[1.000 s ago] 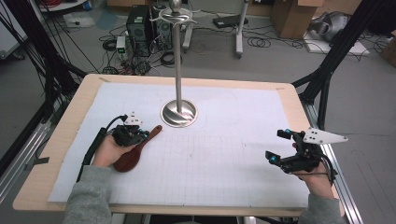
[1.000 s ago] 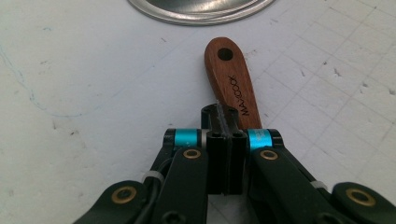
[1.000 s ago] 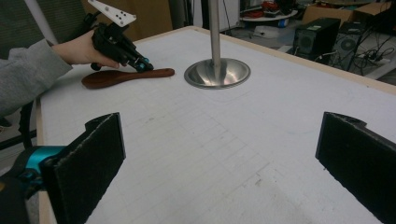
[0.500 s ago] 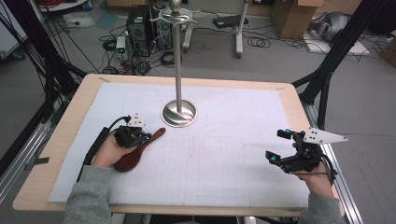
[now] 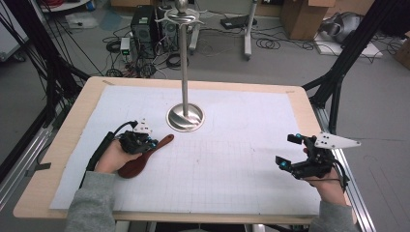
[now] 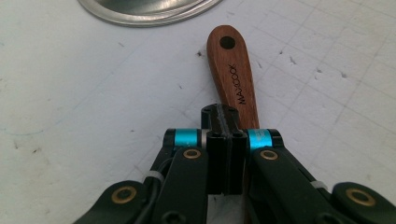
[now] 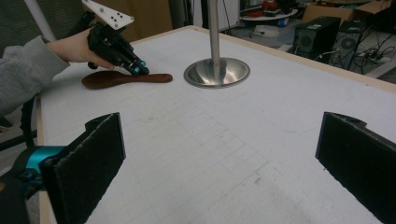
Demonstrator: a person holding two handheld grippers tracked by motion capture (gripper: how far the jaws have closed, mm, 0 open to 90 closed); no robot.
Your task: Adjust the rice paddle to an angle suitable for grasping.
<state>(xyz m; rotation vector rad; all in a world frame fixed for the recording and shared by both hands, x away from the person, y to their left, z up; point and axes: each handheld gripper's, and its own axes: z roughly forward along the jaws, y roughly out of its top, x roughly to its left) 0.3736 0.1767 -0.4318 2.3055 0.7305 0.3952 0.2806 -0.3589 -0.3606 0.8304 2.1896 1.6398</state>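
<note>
A dark wooden spatula (image 5: 145,157) lies flat on the white gridded mat, left of centre, its handle (image 6: 233,79) pointing toward the metal stand. My left gripper (image 5: 150,144) is shut, its pads (image 6: 225,116) pressed together with nothing between them, the tips down at the spatula's handle. The right gripper view also catches the left gripper (image 7: 137,70) and the spatula (image 7: 121,78) from across the table. At the mat's right edge my right gripper (image 5: 287,151) is held open, its jaws (image 7: 224,154) wide apart and empty.
A metal stand with a round base (image 5: 185,117) and a tall pole rises at the mat's middle back, just beyond the spatula's handle. The wooden table edge (image 5: 63,125) frames the mat. Black frame struts stand at both sides.
The left gripper has edged slightly to the right along the spatula's handle. The right gripper has stayed where it was.
</note>
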